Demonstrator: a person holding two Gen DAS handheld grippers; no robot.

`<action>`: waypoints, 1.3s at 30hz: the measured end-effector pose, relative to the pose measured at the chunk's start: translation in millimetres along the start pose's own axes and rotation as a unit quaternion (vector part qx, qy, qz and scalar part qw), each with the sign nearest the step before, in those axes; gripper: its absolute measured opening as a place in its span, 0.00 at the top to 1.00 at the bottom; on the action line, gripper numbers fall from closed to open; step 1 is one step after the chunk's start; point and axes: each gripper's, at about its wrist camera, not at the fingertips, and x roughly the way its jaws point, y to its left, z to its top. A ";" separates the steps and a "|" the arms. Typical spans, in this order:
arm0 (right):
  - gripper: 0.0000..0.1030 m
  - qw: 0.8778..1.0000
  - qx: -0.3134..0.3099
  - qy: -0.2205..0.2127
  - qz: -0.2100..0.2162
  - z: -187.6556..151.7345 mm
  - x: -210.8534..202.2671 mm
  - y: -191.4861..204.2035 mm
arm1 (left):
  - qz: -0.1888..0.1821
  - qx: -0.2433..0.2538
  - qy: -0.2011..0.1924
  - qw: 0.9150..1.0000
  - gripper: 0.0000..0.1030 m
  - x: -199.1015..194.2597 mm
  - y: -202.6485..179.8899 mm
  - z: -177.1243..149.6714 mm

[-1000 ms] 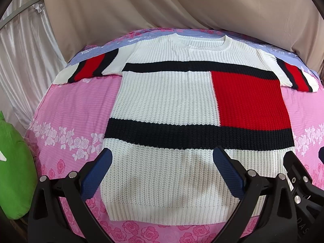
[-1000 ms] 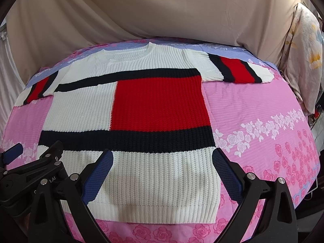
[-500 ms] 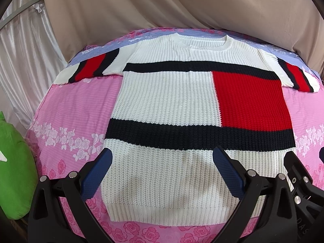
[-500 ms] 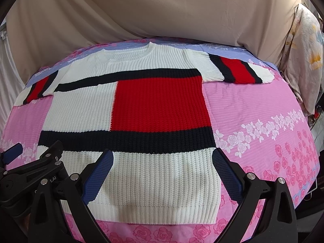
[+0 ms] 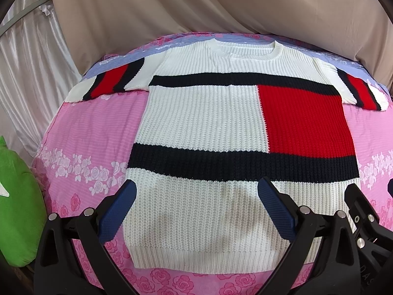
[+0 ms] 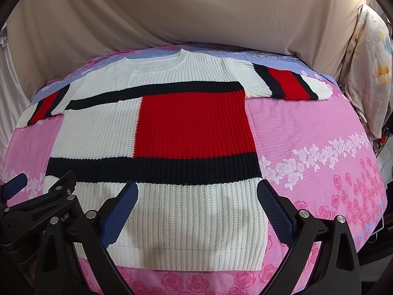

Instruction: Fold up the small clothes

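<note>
- A knit sweater [image 5: 206,123] lies flat and face up across the middle of both frames, on a pink sheet [image 5: 93,132] with white and pink roses.
- The knit is chunky and ribbed, mostly white. A dark band runs across the chest and a wider one across the lower body.
- Between the bands sits a red block, at centre right in the left wrist view and at centre in the right wrist view [image 6: 194,125]; the rest of that strip is white.
- Both short sleeves are spread outward toward the upper corners, each with a red stripe edged in dark bands and a white cuff.
- The round neck points to the top of the frame; the ribbed hem lies along the bottom, straight and unfolded.
- The left gripper [image 5: 196,204] hangs above the lower white panel, its blue-padded fingers [image 5: 118,213] spread wide, holding nothing.
- The right gripper [image 6: 196,204] sits likewise above the hem area, fingers [image 6: 275,211] spread apart and empty.
- A green cushion [image 5: 17,209] shows at the lower left edge; beige drapery [image 6: 196,12] fills the top.
</note>
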 end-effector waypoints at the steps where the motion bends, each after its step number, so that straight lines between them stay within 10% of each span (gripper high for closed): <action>1: 0.07 1.000 0.000 0.000 0.000 0.2 0.1 0.4 | 0.000 0.000 0.001 1.000 0.06 0.3 0.4 -0.2; 33: 0.07 0.999 0.003 0.032 0.013 14.7 30.1 4.2 | 0.010 0.004 0.020 1.000 0.06 21.9 -10.9 13.2; 39: 0.10 0.997 0.061 0.039 0.034 39.7 67.7 -47.6 | -0.009 -0.015 0.029 0.999 0.06 31.9 -9.4 25.2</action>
